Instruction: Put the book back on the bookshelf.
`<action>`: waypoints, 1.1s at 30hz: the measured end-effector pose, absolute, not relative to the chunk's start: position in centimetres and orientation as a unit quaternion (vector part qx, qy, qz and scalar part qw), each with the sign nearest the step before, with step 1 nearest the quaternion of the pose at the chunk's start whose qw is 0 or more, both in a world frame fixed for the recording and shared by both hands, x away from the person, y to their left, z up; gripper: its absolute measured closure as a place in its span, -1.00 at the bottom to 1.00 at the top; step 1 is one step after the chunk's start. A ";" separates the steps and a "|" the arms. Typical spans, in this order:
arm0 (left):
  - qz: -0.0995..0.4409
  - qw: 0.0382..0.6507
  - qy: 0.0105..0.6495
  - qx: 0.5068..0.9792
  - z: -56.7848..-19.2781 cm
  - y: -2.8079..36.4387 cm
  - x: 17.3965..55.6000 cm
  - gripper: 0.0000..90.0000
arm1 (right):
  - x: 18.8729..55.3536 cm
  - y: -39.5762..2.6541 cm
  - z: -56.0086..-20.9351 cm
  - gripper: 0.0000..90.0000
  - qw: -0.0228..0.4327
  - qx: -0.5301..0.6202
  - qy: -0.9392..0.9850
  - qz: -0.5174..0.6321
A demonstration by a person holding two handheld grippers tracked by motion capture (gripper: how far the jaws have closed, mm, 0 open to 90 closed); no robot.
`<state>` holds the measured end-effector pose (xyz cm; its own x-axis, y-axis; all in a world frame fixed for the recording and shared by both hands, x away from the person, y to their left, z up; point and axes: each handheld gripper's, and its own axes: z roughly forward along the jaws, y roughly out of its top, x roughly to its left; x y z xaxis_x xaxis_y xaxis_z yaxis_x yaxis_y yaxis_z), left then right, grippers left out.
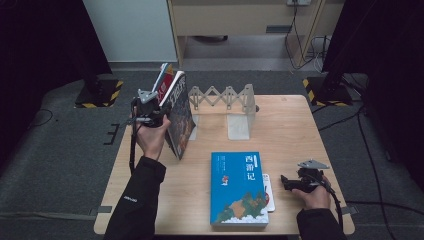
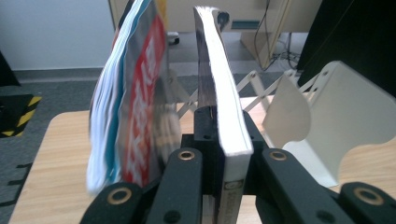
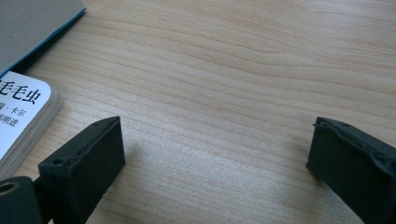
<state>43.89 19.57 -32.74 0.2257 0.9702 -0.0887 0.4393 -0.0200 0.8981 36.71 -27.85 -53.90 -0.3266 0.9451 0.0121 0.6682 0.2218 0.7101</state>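
The left gripper (image 2: pixel 223 154) clamps a dark-covered book (image 2: pixel 219 84) upright by its lower edge, just beside a red-and-blue book (image 2: pixel 135 107) at the expanding white book rack (image 1: pixel 225 100). The right gripper (image 3: pixel 215 154) rests with jaws wide apart over bare table (image 3: pixel 233 70), holding nothing

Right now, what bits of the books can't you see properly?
- Small white book: high view, mostly hidden under the blue book; right gripper view, cut off by the left edge.
- Held dark book: left gripper view, edge-on, cover unseen.
- Red magazine: left gripper view, blurred, title unreadable.
- Blue book's small print: high view, too small.
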 end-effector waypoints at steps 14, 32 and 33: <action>0.347 0.452 0.556 0.605 -31.9 18.1 47.1 0.82 | 36.8 -27.9 -53.9 -0.92 0.220 0.534 0.752 0.317; 0.383 0.433 0.546 0.606 -32.7 16.9 47.5 0.82 | 36.8 -27.9 -53.9 -0.92 0.220 0.533 0.753 0.317; 0.382 0.435 0.546 0.606 -32.7 16.8 47.6 0.82 | 36.8 -27.9 -53.9 -0.92 0.220 0.533 0.753 0.317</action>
<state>47.59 16.80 -32.68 0.1128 0.9936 -0.0117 0.3304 -0.0263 0.9435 36.82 -27.91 -53.92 -0.3353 0.9421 0.0062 0.6636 0.2315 0.7114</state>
